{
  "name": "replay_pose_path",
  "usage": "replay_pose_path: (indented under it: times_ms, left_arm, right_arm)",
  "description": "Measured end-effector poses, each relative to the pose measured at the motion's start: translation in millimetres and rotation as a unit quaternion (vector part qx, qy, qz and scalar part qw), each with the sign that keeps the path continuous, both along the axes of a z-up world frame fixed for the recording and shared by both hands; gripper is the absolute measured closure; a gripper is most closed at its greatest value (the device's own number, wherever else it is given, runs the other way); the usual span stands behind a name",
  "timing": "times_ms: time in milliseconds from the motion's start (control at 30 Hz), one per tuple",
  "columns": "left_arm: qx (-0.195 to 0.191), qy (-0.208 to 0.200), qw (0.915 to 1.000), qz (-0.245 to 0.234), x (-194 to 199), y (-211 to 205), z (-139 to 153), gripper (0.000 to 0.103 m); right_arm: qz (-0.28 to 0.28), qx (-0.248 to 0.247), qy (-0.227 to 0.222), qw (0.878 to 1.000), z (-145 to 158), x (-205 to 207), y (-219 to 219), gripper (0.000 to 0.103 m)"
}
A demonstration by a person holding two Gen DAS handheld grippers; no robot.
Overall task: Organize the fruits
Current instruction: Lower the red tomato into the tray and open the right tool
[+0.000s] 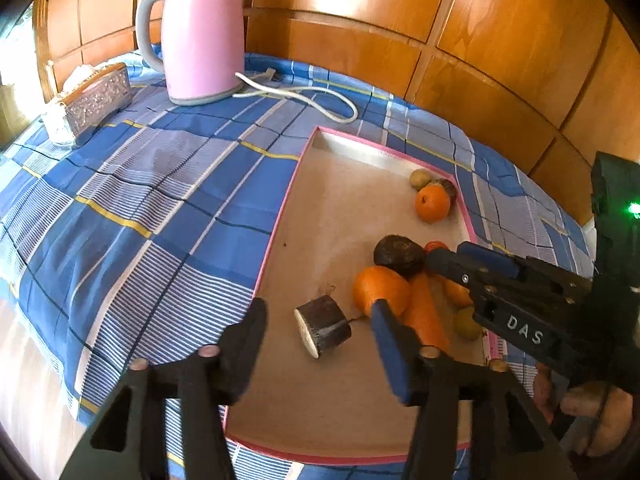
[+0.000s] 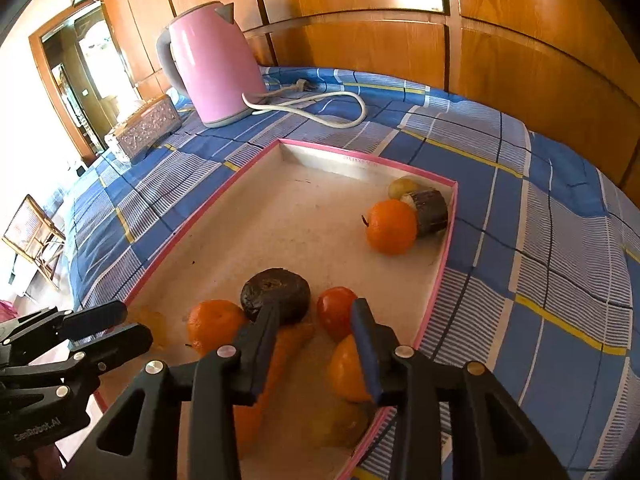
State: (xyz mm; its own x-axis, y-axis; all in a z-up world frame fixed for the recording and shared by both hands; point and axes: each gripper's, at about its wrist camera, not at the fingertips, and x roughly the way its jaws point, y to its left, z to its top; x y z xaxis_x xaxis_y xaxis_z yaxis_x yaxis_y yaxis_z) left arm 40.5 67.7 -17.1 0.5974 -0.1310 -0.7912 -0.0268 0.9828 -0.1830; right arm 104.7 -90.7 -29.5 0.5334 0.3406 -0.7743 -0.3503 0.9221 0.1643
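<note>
A pink-rimmed tray (image 1: pixel 280 216) (image 2: pixel 200 216) lies on a blue checked cloth. Near its front lie a dark cut cylinder (image 1: pixel 323 325), an orange (image 1: pixel 380 289) (image 2: pixel 214 324), a carrot (image 1: pixel 426 312) (image 2: pixel 280 356), a dark round fruit (image 1: pixel 398 255) (image 2: pixel 276 295), a tomato (image 2: pixel 336 312), a second orange (image 2: pixel 348 372) and a yellowish fruit (image 1: pixel 466 322). At the far corner sit an orange (image 1: pixel 432 202) (image 2: pixel 391 227), a dark cylinder (image 2: pixel 430 211) and a small yellow-green fruit (image 1: pixel 420 178) (image 2: pixel 402 186). My left gripper (image 1: pixel 316 344) is open around the near cylinder, not touching it. My right gripper (image 2: pixel 312 344) (image 1: pixel 472 264) is open, empty, above the front pile.
A pink kettle (image 1: pixel 200 36) (image 2: pixel 214 68) with a white cord (image 1: pixel 304 94) (image 2: pixel 320 106) stands behind the tray. An ornate tissue box (image 1: pixel 96 98) (image 2: pixel 146 126) sits at the far left. A wooden panelled wall (image 1: pixel 400 20) runs behind the table.
</note>
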Motion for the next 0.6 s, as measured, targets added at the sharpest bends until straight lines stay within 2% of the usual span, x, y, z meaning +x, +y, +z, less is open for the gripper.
replay_pose_path:
  times_ms: [233, 600]
  left_arm:
    - [0.016, -0.023, 0.9995, 0.012, -7.5, -1.5, 12.2, 0.038]
    - [0.043, -0.073, 0.9949, 0.055, -28.8, 2.4, 34.4, 0.013]
  right_arm:
    - [0.002, -0.007, -0.033, 0.999, 16.2, -17.2, 2.8, 0.065]
    - [-0.027, 0.002, -0.057, 0.998, 26.0, -49.8, -8.2, 0.064]
